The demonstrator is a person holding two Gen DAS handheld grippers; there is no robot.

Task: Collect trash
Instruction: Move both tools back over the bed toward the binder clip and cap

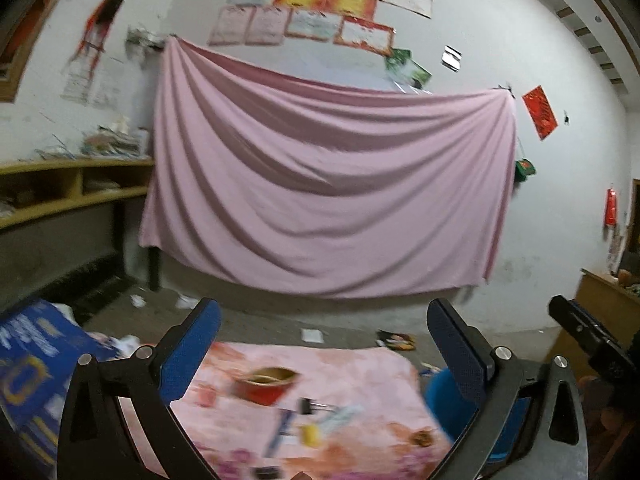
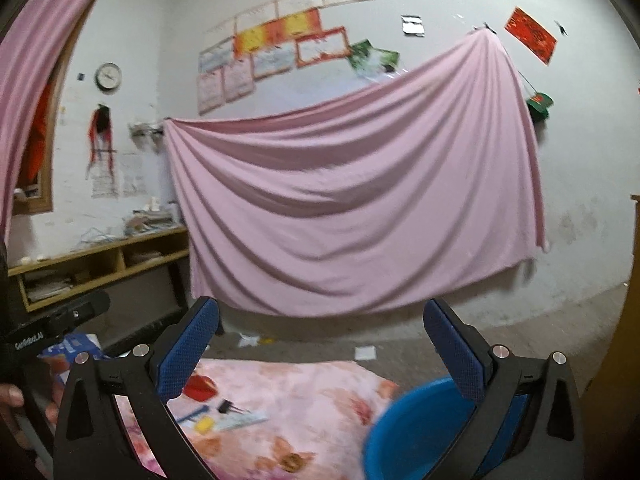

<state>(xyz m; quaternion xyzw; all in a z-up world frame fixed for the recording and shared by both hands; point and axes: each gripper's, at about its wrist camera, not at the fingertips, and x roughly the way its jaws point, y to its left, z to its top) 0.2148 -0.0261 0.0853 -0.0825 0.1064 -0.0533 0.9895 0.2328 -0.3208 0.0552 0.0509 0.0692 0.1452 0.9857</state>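
1. Sheet (image 1: 328,184), pink and draped in folds, is hanging across the white back wall (image 1: 520,40) and taking up most of both views.
2. Certificates (image 1: 320,12) and a round clock (image 2: 108,76) are hanging on that wall above and beside the sheet.
3. A wooden shelf (image 1: 72,188) is running along the wall to the sheet's left, with papers piled on its top.
4. A table under a pink flowered cloth (image 1: 360,368) is filling the lower middle of both views, with its far edge facing the sheet.
5. A blue basin (image 2: 416,432) is sitting at the table's right edge, partly behind the right gripper's finger.
6. The left gripper (image 1: 324,364) is hovering above the table's near side, jaws spread wide and released, nothing between the blue pads.
7. The right gripper (image 2: 320,360) is hovering likewise, jaws fully apart and grasping nothing; the basin lies just beyond its right finger.
8. A red paper cup (image 1: 264,386), the largest piece of trash, is lying tipped near the middle of the table.
9. A pale strip, a blue strip (image 1: 280,432), a black binder clip (image 2: 228,406) and a small yellow piece (image 2: 204,426) are lying close together just nearer than the cup.
10. A small brown round piece (image 2: 292,460) is lying toward the near edge, left of the basin.
11. White paper scraps (image 2: 366,353) are lying on the floor beyond the table's far edge.
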